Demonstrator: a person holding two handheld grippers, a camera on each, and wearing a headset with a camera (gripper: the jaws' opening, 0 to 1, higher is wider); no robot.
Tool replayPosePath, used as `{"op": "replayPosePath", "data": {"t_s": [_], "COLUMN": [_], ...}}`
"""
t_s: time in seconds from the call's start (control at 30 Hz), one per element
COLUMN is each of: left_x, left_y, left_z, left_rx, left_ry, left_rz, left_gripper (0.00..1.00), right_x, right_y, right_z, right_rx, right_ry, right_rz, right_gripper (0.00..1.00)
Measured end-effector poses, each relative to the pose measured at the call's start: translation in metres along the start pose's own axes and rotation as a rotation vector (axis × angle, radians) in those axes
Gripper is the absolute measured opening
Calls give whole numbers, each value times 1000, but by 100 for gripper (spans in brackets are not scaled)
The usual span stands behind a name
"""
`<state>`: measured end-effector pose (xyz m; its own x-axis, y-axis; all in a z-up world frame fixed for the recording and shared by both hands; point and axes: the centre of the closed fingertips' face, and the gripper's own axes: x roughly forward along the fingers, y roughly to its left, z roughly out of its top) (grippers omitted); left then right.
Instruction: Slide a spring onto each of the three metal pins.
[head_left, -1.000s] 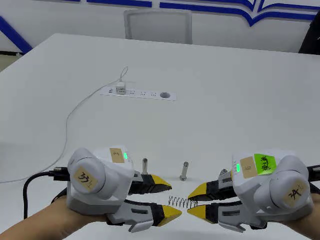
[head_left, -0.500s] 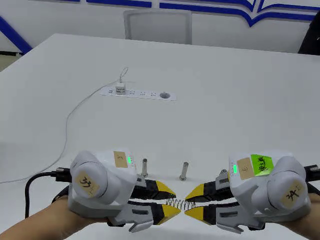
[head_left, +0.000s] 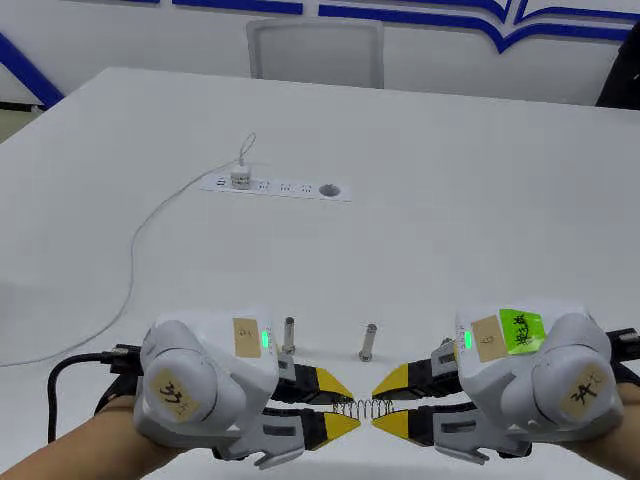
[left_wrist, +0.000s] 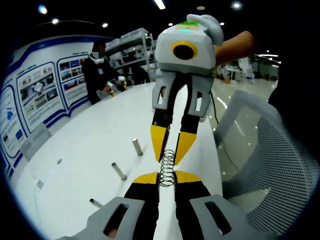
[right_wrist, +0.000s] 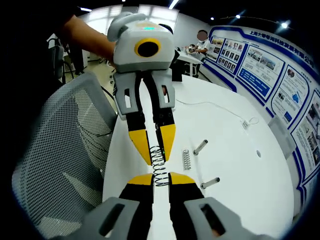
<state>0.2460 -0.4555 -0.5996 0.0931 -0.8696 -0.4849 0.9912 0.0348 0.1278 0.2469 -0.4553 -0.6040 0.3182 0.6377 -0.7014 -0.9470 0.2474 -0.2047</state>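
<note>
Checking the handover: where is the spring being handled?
Bottom centre of the head view, the spring bridges the left gripper and right gripper, one end in each one's jaws, just nearer than two metal pins.

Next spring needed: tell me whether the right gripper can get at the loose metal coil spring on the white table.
Probably not yet: nothing blocks the loose metal coil spring, but the right gripper is shut on another wire spring.

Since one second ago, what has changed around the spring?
The left claw moved toward the right claw and narrowed on the spring, so less spring shows between them. The right claw, the standing pins and the power strip stayed put.
</note>
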Motion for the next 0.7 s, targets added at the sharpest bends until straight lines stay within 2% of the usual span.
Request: {"op": "replayPosePath", "data": {"t_s": [0.3,0.47,0.67,0.7], "left_x": [-1,-1,-2,-2], "left_y": [1,1,0,0], "left_z": [1,1,2,3], "left_rx": [-6,-8,-6,-5], "left_ry": [-9,-10,-8,-11], "left_rz": [10,13,5,3], "left_gripper": [10,10,10,10], "right_x": [-1,-1,0,1], "right_y": [-1,-1,0,-1], "right_z": [2,3,0,-4], "right_rx": [1,47,60,60], "right_ry": [-7,-26,-24,-8], "right_rz": [-2,2,9,1], "right_gripper": [12,16,18,18]}}
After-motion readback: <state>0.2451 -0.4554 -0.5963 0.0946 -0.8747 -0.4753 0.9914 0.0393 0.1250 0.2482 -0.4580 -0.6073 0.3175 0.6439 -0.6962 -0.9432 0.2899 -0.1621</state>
